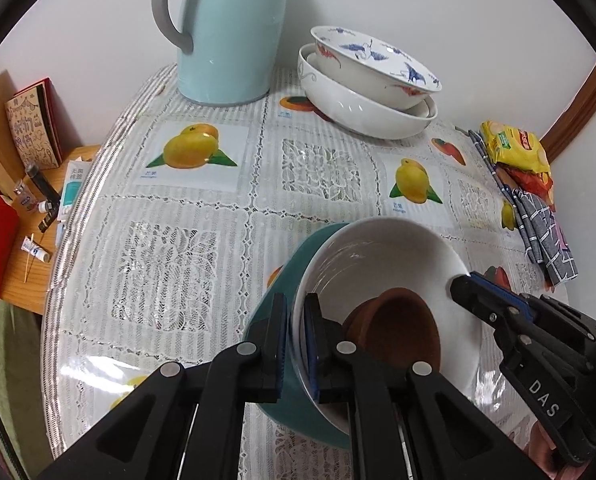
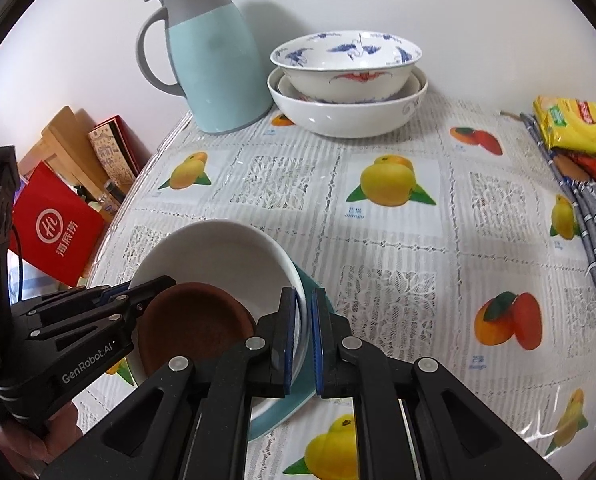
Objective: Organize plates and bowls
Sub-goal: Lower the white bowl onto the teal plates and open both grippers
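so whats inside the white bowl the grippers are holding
A small brown clay dish, lying tilted against the white bowl. Anything beneath the dish is hidden.

black grippers (image 2: 303, 336), blue finger pads (image 1: 310, 344), silver rivets, white lettering.

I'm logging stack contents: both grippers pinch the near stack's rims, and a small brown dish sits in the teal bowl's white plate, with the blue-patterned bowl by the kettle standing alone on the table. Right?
Not alone: the right wrist view shows the blue-patterned bowl nested in a larger white bowl. The rest holds.
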The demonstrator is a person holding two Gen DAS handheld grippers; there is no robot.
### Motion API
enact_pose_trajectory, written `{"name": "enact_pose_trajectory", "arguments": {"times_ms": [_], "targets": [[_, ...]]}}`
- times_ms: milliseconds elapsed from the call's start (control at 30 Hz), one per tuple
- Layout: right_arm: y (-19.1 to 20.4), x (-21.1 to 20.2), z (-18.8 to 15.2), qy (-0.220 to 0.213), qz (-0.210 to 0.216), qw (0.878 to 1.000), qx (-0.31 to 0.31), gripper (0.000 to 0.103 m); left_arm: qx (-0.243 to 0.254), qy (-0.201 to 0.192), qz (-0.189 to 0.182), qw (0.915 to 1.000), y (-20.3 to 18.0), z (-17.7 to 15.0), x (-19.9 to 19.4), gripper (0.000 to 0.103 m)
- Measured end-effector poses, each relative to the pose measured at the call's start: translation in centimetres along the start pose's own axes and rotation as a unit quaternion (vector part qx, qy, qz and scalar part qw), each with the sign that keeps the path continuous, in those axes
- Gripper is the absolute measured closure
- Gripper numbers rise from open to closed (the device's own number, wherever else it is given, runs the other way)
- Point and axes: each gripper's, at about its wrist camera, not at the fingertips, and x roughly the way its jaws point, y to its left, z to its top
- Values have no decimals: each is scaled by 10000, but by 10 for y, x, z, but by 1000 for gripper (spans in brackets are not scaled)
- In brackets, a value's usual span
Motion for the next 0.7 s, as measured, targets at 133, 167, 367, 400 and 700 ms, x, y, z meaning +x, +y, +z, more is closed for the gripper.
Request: {"name": "enact_pose_trajectory", "arguments": {"times_ms": [133, 167, 367, 400, 700], "targets": [[-2, -6, -3, -50, -17, 10000, 21, 95, 39, -171, 133, 9998, -1, -1, -14, 82], [-2, -8, -4, -52, -15, 10000, 26, 95, 46, -216, 157, 9996, -1, -2, -18, 82], [-3, -29, -10, -215, -51, 9997, 55, 95, 72, -464, 198, 9987, -4, -7, -43, 80], [-3, -35, -12, -264, -74, 9996, 49, 95, 95, -533, 230, 9983, -6, -8, -49, 78], [-12, -104, -36, -841, -377, 9957, 93, 85, 373, -1206, 317, 9915, -40, -28, -106, 64]]}}
